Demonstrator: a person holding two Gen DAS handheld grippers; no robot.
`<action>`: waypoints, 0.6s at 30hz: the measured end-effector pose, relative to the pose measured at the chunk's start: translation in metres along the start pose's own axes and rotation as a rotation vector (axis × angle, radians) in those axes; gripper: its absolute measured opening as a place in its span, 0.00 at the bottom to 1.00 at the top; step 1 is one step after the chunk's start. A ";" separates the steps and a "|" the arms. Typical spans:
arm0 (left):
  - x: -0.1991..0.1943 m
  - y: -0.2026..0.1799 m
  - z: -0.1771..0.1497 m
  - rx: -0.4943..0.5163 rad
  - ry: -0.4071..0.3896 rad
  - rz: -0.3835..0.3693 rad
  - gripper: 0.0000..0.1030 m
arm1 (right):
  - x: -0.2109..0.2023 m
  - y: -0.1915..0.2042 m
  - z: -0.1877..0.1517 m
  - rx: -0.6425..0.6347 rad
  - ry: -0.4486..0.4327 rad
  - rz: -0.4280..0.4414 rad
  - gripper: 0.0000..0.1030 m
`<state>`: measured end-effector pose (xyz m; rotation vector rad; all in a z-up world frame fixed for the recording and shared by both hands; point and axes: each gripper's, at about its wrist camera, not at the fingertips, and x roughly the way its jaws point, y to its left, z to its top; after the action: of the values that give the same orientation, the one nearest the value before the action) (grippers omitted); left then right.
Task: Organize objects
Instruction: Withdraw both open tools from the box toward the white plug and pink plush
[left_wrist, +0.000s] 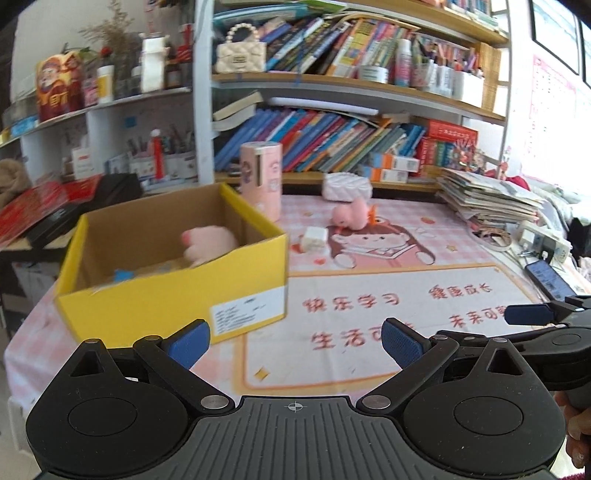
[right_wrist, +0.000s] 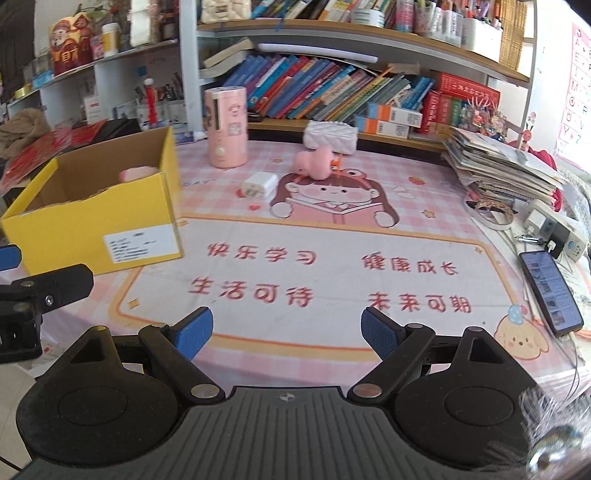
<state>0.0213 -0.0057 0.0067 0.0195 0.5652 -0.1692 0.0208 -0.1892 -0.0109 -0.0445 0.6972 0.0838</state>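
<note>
Each gripper, left (left_wrist: 295, 341) and right (right_wrist: 287, 330), is matte black: a ribbed grey-black base bearing a small crosshair mark, two round discs, linkage arms with silver pivot pins, and fingers (right_wrist: 380, 332) faced with textured blue pads.

Desk mat (right_wrist: 332, 236), red characters in four groups: 快乐学习 upper left, 健康成长 upper right, 生活可待 lower left, 未来可期 lower right. White label (right_wrist: 138, 245) on the front of the yellow cardboard box (right_wrist: 74, 225): printed lines too small to read. Wall chart (right_wrist: 580, 85) at the right edge: Latin capitals in a column, possibly A, M, R, V, Y, Z.
</note>
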 end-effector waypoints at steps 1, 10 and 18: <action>0.005 -0.003 0.002 0.003 -0.001 -0.005 0.98 | 0.003 -0.003 0.003 -0.001 0.002 -0.003 0.84; 0.043 -0.021 0.025 0.010 0.000 -0.022 0.97 | 0.036 -0.029 0.033 -0.013 0.010 -0.012 0.84; 0.076 -0.041 0.048 0.030 -0.003 0.000 0.96 | 0.066 -0.053 0.060 -0.018 0.007 0.002 0.84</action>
<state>0.1027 -0.0607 0.0078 0.0486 0.5602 -0.1773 0.1144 -0.2338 -0.0070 -0.0612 0.7037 0.0922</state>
